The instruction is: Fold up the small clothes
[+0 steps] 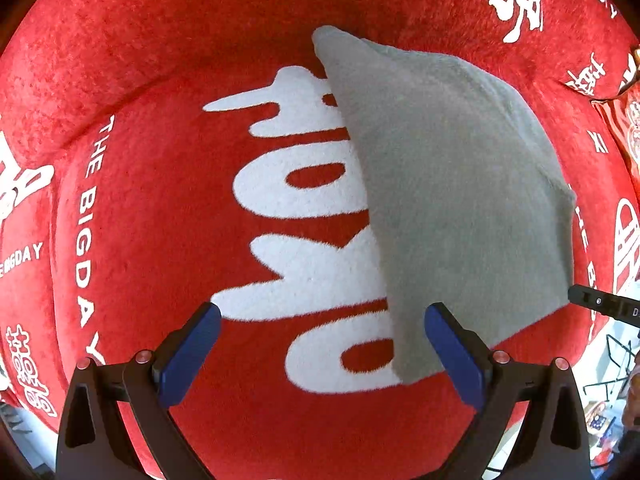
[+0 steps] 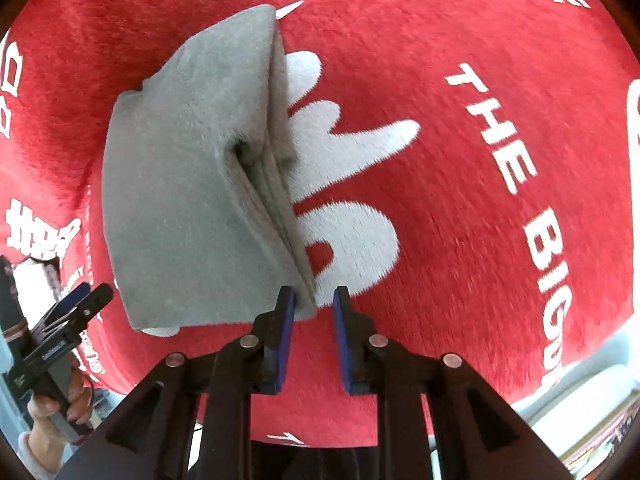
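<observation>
I see a red plush cover (image 1: 168,92) filling nearly both views, with big white lettering (image 1: 304,216) at the centre of the left wrist frame and smaller white "THE BIGDAY" text (image 2: 520,184) down the right side of the right wrist frame. Blurred clutter (image 1: 608,412) sits at the lower right of the left wrist frame.

Each gripper has black plastic arms with triangle holes and small round metal screws. The left gripper (image 1: 322,350) and the right gripper (image 2: 314,332) both have flat blue pads (image 2: 286,332). A pale sleeve (image 2: 30,454) covers the wrist below the left gripper's handle.
</observation>
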A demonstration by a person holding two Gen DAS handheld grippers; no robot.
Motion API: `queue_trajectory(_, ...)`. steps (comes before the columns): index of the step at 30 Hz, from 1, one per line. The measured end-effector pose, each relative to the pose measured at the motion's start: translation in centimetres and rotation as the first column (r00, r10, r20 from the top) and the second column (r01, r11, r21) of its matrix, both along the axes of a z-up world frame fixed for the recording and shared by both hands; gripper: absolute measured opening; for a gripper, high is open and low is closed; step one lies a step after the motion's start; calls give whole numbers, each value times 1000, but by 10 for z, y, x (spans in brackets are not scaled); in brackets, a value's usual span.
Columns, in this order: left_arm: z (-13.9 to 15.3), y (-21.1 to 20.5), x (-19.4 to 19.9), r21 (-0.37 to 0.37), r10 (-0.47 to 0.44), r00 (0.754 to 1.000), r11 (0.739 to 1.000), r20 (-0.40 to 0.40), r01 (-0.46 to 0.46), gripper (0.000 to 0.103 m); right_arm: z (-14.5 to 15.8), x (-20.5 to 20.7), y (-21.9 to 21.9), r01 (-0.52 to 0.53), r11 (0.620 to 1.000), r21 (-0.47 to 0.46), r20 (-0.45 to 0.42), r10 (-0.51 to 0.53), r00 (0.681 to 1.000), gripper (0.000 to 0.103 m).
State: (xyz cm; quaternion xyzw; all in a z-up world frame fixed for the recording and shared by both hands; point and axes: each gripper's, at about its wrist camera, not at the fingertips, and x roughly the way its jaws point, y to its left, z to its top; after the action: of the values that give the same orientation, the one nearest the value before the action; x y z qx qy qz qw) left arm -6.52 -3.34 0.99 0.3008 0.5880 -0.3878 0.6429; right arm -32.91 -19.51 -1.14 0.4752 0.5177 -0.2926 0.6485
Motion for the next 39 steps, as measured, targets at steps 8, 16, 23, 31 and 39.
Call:
queue_trajectory(8, 15, 21, 8, -28, -10, 1000, 1000, 4, 10, 102, 28, 1, 31, 94, 995, -22, 49, -93, 994, 25)
queue_trajectory(16, 20, 35, 15, -36, -5, 1000, 999, 4, 6, 102, 32, 29, 63, 47, 999, -7, 83, -46, 995, 40)
queue_trajectory(23, 13, 33, 20, -20, 39, 999, 999, 3, -39, 102, 27, 46, 62, 7, 1000, 13, 89, -8, 996, 49)
queue_trajectory(31, 9, 6, 20, 20, 73, 997, 997, 6, -73, 102, 34, 51, 23, -38, 999, 24, 120, 35, 992, 60)
queue_trajectory(39, 5, -29, 13, 44, 98, 995, 994, 7, -98, 102, 33, 46, -25, -51, 998, 33, 122, 47, 991, 66)
